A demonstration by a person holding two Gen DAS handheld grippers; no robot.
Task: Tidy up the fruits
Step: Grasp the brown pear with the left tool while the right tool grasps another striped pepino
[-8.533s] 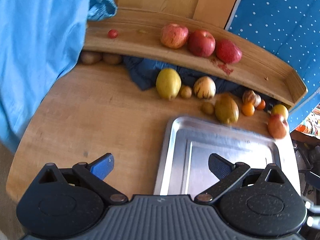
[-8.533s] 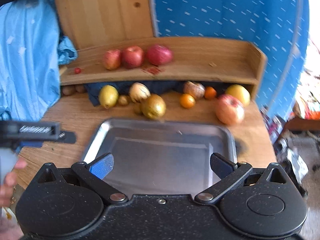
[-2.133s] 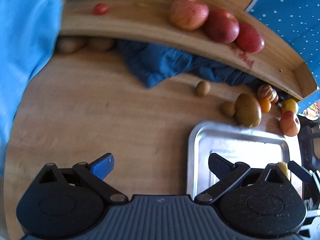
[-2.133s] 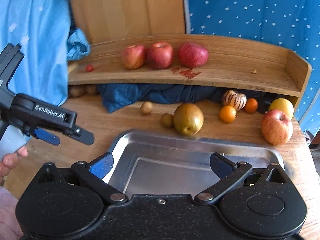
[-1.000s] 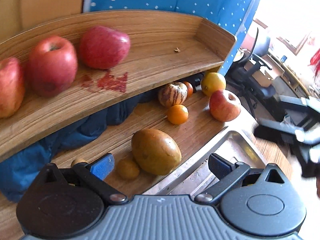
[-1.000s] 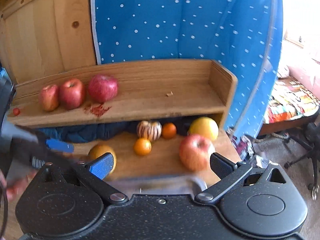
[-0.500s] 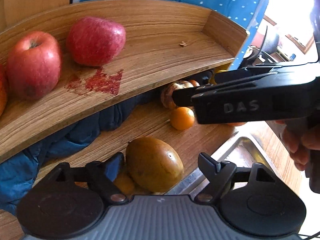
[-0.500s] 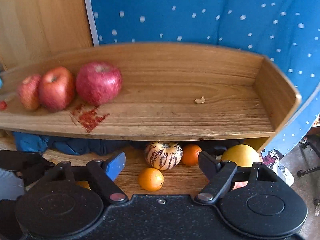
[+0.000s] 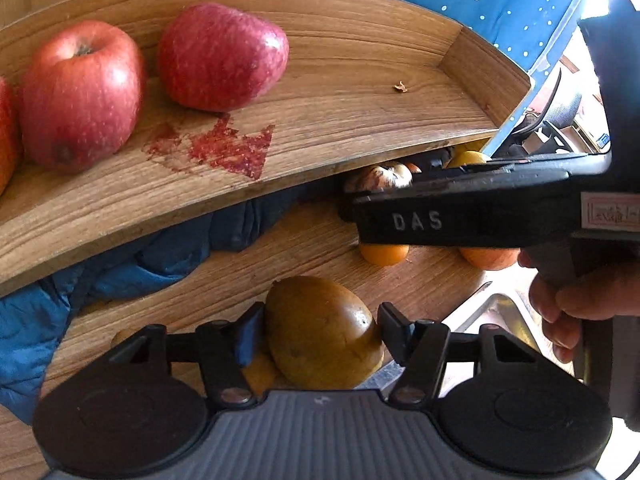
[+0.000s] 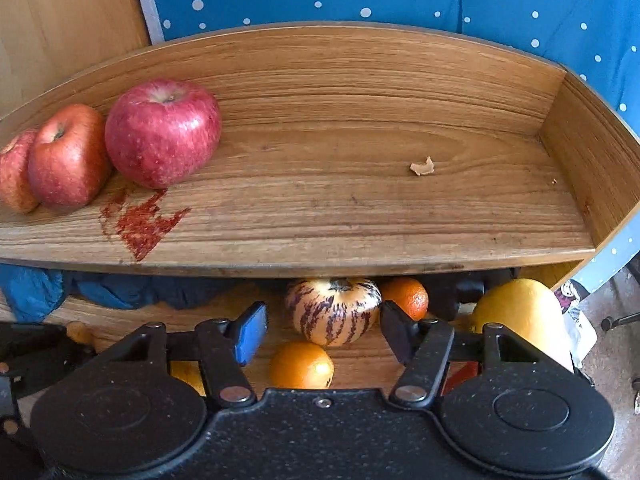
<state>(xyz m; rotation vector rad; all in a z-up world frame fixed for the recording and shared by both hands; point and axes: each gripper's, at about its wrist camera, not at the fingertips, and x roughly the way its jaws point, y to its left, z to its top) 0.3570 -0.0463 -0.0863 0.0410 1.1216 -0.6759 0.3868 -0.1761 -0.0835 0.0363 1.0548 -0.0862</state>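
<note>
My left gripper (image 9: 320, 332) has both fingers against the sides of a brown-green oval fruit (image 9: 320, 344) that rests on the wooden table beside the metal tray (image 9: 500, 312). My right gripper (image 10: 324, 332) is open, its fingers on either side of a striped cream-and-purple fruit (image 10: 334, 310) under the shelf, with a gap left of the fruit. An orange (image 10: 302, 364) lies just below it. In the left wrist view the right gripper's black body (image 9: 460, 216) crosses in front of the striped fruit (image 9: 380, 176), held by a hand (image 9: 580, 304).
Three red apples (image 10: 162, 132) (image 10: 66, 156) (image 10: 14, 172) stand at the left of the wooden shelf (image 10: 360, 200), by a red stain. Under it lie a second orange (image 10: 404, 296), a yellow fruit (image 10: 520, 312) and a blue cloth (image 10: 112, 288).
Both grippers have moved forward to the fruit under the shelf and narrowed. The left one has come in around the brown-green fruit, the right one around the striped fruit.
</note>
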